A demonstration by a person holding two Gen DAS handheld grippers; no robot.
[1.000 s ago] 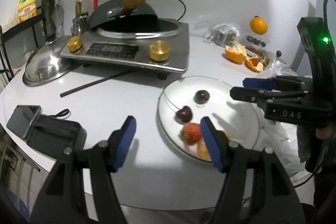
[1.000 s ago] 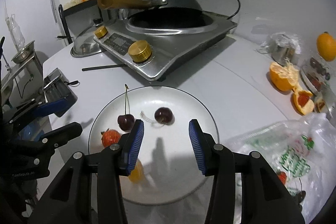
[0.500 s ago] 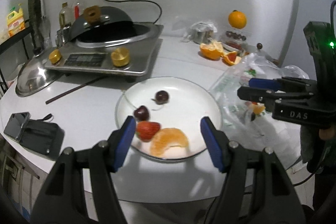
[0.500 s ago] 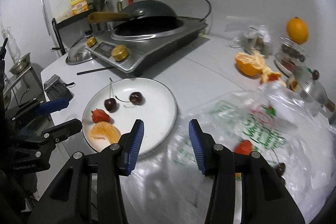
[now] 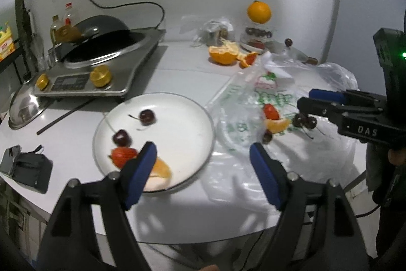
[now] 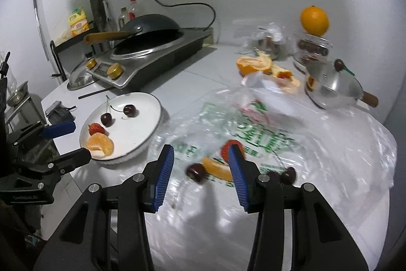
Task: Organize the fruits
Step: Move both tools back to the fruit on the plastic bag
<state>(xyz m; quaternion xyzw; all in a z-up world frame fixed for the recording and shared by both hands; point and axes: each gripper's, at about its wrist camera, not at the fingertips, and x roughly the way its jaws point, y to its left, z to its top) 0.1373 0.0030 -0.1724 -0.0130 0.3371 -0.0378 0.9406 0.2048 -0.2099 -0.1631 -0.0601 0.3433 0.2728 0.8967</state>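
A white plate (image 5: 177,118) carries two cherries (image 5: 147,116), a strawberry (image 5: 123,154) and an orange segment (image 5: 159,173). My left gripper (image 5: 203,151) hovers over the plate's right rim, its jaws opening with nothing between them. To the right lies a clear plastic bag (image 6: 253,123) holding a strawberry (image 6: 229,146), an orange segment (image 6: 218,170) and several cherries (image 6: 195,172). Above those fruits my right gripper (image 6: 200,151) stands open and empty. Its right finger hides part of the bag's strawberry.
An induction cooker with a wok (image 5: 101,60) stands at the back left, with a metal lid (image 5: 22,108) and a dark stick (image 5: 66,116) beside it. Peeled orange halves (image 5: 223,55), a whole orange (image 5: 258,12) on a jar and a steel pot (image 6: 332,88) fill the back right.
Both grippers have swung right, from over the plate towards the plastic bag. The left jaws now stand wider apart. The right jaws keep the same gap.
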